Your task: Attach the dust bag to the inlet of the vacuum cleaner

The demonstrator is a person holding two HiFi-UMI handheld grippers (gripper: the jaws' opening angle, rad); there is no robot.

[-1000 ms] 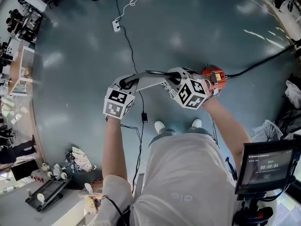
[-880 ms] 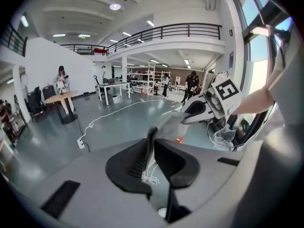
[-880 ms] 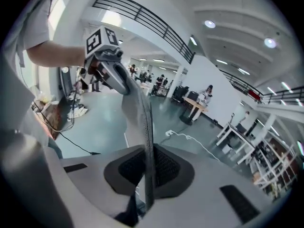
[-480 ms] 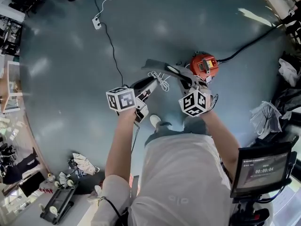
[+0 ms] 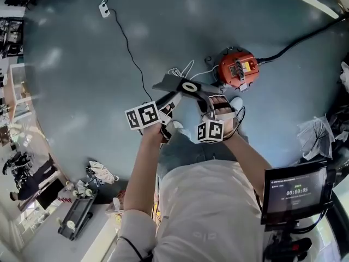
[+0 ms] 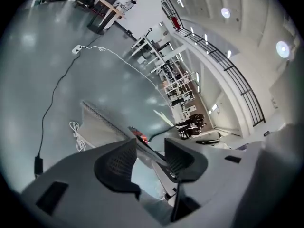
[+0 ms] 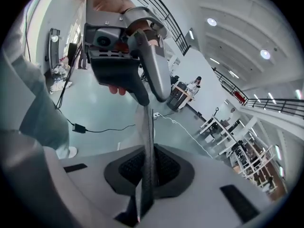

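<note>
**Bag held by one claw, near the vacuum**

The grey bag (image 5: pixel 175 84) is held up in the air over the floor (image 5: pixel 82 64). It is close to the orange vacuum (image 5: pixel 238 70), but the two are not touching. The vacuum is stood on the floor. A round hole is seen in the flat top of the bag. A white string (image 5: pixel 180 71) is seen by the bag's far edge.

The right claw (image 7: pixel 148 167) is shut tight on the bag. A thin edge of the bag is squeezed between its two dark pads. From there the bag stands up like a sheet seen from the side.

The left claw (image 6: pixel 149 151) is wide open, and its jaws have just been opening. A thin edge of the bag is seen in the gap between them. It is not pressed by either pad.

Both claws are pointed down and towards each other, and the bag is stretched between their tips.

A thin black cable (image 5: pixel 128 42) is laid across the floor, up to a small white box (image 5: pixel 103 8) near the top edge of the head view. A thick black cord (image 5: pixel 294 45) is joined to the right side of the vacuum and is run off across the floor.
</note>
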